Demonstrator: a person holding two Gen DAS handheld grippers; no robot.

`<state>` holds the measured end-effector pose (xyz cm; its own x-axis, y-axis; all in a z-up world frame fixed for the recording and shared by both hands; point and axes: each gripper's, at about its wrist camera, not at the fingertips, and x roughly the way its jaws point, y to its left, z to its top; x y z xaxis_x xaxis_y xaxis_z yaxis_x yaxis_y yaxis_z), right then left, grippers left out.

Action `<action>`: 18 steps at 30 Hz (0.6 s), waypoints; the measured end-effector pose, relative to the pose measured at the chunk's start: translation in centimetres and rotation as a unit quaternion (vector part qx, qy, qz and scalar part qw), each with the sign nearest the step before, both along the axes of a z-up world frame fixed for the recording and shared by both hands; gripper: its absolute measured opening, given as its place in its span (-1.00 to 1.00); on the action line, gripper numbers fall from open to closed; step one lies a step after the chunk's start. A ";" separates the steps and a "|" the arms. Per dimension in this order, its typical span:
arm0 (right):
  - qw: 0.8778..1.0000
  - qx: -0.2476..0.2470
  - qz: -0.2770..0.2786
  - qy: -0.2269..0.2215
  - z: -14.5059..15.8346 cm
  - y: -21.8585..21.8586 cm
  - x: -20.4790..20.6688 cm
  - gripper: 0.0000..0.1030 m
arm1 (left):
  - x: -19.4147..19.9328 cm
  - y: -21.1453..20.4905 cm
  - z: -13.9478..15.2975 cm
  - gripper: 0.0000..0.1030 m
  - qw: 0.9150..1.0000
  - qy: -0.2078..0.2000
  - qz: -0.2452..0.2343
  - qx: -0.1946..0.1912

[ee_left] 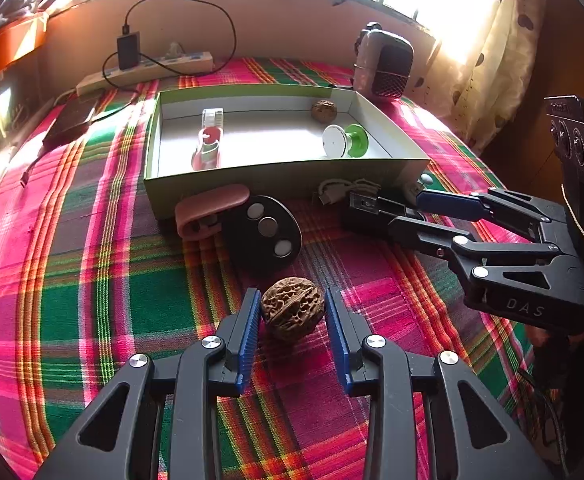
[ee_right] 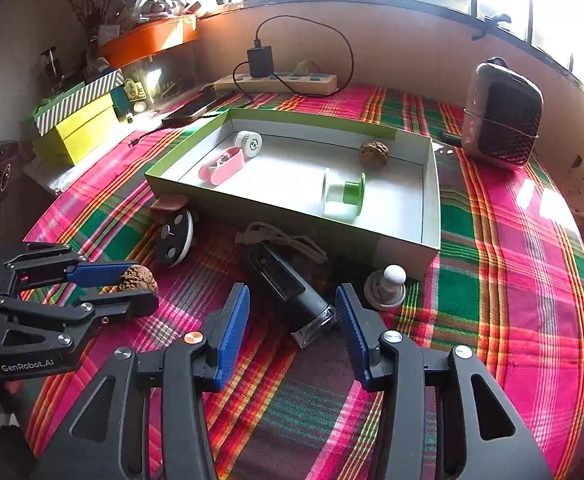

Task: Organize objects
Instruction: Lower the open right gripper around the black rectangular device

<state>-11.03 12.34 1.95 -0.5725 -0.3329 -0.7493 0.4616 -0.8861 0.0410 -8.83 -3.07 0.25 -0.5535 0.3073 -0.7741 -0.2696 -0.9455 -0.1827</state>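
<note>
A: Nearest first. Left gripper [ee_left: 293, 312], fingers apart, straddles the walnut [ee_left: 292, 307] on the plaid cloth [ee_left: 92, 280]. Left pad looks touching or nearly so; a sliver of gap shows at the right pad. Not clamped, as I read it.

B: Right gripper [ee_right: 292, 322]?

A: Fingers apart, nothing gripped. The clear-capped end of a black cylinder [ee_right: 288, 288] lies between the tips, slanting away.

B: Advice for the walnut?

A: It's round and hard, and likely to squirt out. Centre it between the pads, close slowly, then lift straight.

B: Beyond the fingertips?

A: Ahead of the left tips, a black disc [ee_left: 262, 230] with a pink clip [ee_left: 208, 208] touching it. Just beyond both, the near wall of the open box [ee_left: 276, 178]. Inside: a second walnut [ee_left: 323, 111] at the far right corner, a green spool [ee_left: 345, 141], a pink case [ee_left: 208, 148].

B: Room?

A: The box middle is bare. Carry must clear the near wall and the disc. The right gripper sits to the right, so keep apart.
</note>
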 end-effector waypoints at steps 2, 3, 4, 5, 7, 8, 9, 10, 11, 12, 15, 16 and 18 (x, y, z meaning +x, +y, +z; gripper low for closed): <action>1.000 0.011 0.010 -0.001 -0.3 -0.4 -0.1 0.06 | 0.0 -0.1 0.0 -0.41 1.000 -0.001 0.001 -0.001; 1.000 0.018 0.015 -0.001 -0.4 -0.6 -0.2 0.06 | -0.1 -0.1 -0.1 -0.41 1.000 -0.003 0.003 -0.003; 0.999 0.027 0.019 0.002 -0.5 -0.8 -0.1 0.06 | -0.1 -0.2 -0.2 -0.41 1.000 -0.004 0.005 -0.006; 0.999 0.033 0.023 0.004 -0.5 -0.9 0.1 0.06 | -0.1 -0.3 -0.2 -0.41 1.000 -0.003 0.005 -0.005; 0.999 0.027 0.033 -0.002 -0.5 -0.9 0.3 0.06 | -0.2 -0.3 -0.2 -0.41 1.000 -0.003 0.006 -0.004; 0.999 0.020 0.035 -0.006 -0.5 -0.7 0.3 0.06 | -0.2 -0.3 -0.2 -0.41 1.000 -0.003 0.006 -0.004; 0.999 0.014 0.036 -0.009 -0.4 -0.6 0.3 0.06 | -0.2 -0.3 -0.2 -0.41 1.000 -0.003 0.006 -0.004; 0.999 0.007 0.039 -0.013 -0.4 -0.5 0.4 0.06 | -0.2 -0.3 -0.2 -0.41 1.000 -0.004 0.006 -0.004; 0.999 0.001 0.044 -0.019 -0.3 -0.5 0.5 0.06 | -0.2 -0.3 -0.2 -0.41 1.000 -0.004 0.006 -0.004; 0.998 -0.007 0.051 -0.027 -0.3 -0.6 0.6 0.06 | -0.2 -0.3 -0.2 -0.41 1.000 -0.004 0.006 -0.003; 0.998 -0.011 0.063 -0.025 -0.2 -0.9 0.8 0.06 | -0.2 -0.3 -0.2 -0.41 1.000 -0.003 0.006 -0.004; 0.998 -0.004 0.058 -0.022 -0.2 -1.0 0.7 0.06 | -0.2 -0.3 -0.2 -0.41 1.000 -0.003 0.006 -0.004; 0.998 0.011 0.049 -0.023 -0.5 -1.4 0.4 0.06 | -0.3 -0.3 -0.2 -0.41 1.000 -0.004 0.007 -0.004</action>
